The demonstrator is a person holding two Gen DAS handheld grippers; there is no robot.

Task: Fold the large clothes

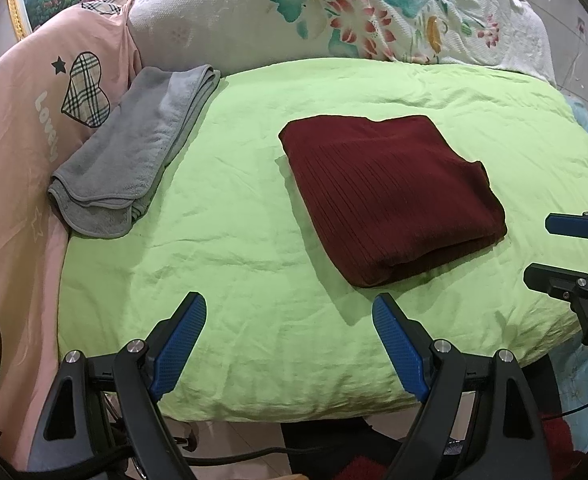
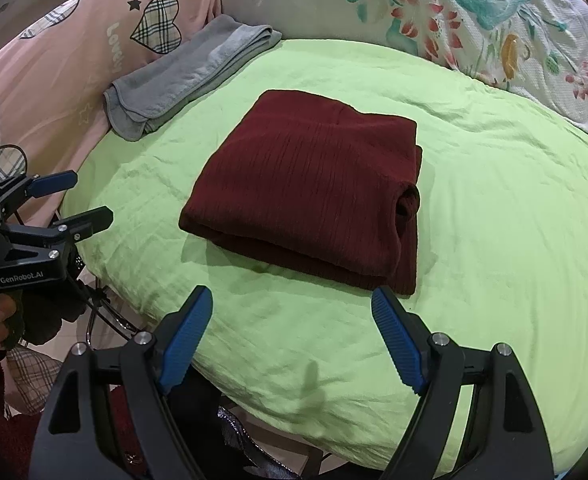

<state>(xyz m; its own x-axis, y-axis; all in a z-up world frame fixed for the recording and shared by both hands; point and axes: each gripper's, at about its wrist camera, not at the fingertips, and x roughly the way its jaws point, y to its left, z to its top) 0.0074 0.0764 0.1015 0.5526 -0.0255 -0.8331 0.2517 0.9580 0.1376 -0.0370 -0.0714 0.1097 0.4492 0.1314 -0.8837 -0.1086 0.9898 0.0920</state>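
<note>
Maroon garment point(image 1: 390, 196) is lying folded mid green sheet point(image 1: 233, 240) (grey towel point(image 1: 133, 148) sitting well left). Left gripper point(image 1: 289, 312) and right gripper point(image 2: 291, 308) are hovering near it, jaws gaping wide, gripping nothing.

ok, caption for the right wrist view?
Open right claw hovers before a folded maroon sweater on the green sheet.

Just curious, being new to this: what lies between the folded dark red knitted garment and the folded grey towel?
Only bare, wrinkled green sheet separates the dark red garment from the grey towel; both wrist views show it.
</note>
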